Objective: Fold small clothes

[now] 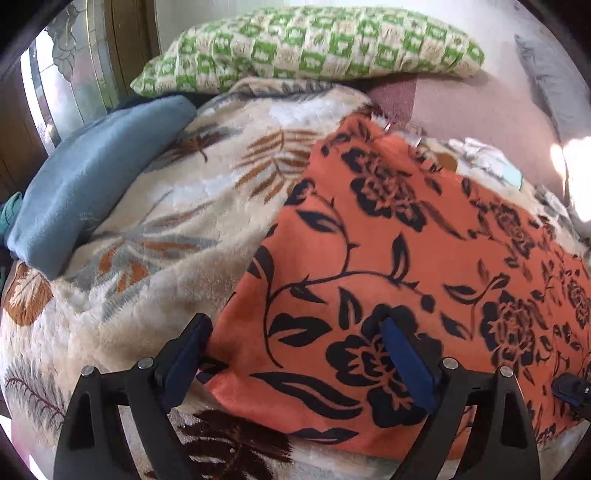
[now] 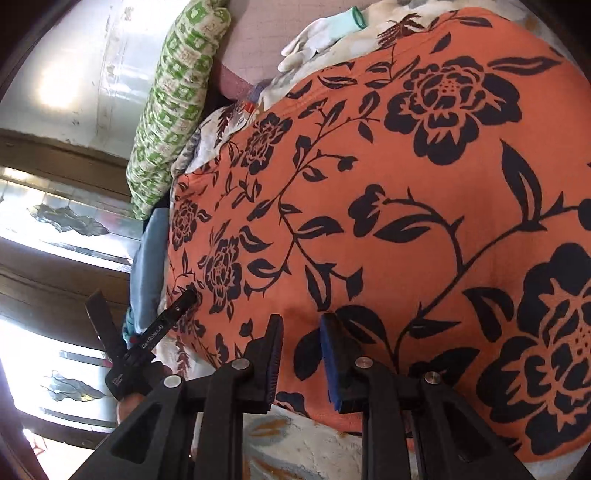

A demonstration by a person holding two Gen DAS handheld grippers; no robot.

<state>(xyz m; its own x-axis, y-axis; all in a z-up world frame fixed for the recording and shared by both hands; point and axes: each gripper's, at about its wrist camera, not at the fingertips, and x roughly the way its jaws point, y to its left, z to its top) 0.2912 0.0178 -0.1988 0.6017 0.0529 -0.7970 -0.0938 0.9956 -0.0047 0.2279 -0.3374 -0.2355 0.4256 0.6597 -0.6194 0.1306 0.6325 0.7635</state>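
Observation:
An orange cloth with black flower print [image 1: 388, 258] lies spread flat on a cream leaf-patterned blanket [image 1: 166, 221]. My left gripper [image 1: 295, 332] is open wide over the cloth's near left corner, one finger off the edge and one on the print. My right gripper [image 2: 299, 332] is partly open, its fingertips just above the cloth's [image 2: 369, 203] near edge with nothing between them. The left gripper also shows in the right wrist view [image 2: 147, 332] at the cloth's far corner.
A green checked pillow [image 1: 314, 48] lies at the bed's head. A folded blue cloth [image 1: 92, 177] sits at the blanket's left. White gloves [image 2: 317, 33] lie beyond the orange cloth. Wooden window frames [image 2: 55, 258] stand beside the bed.

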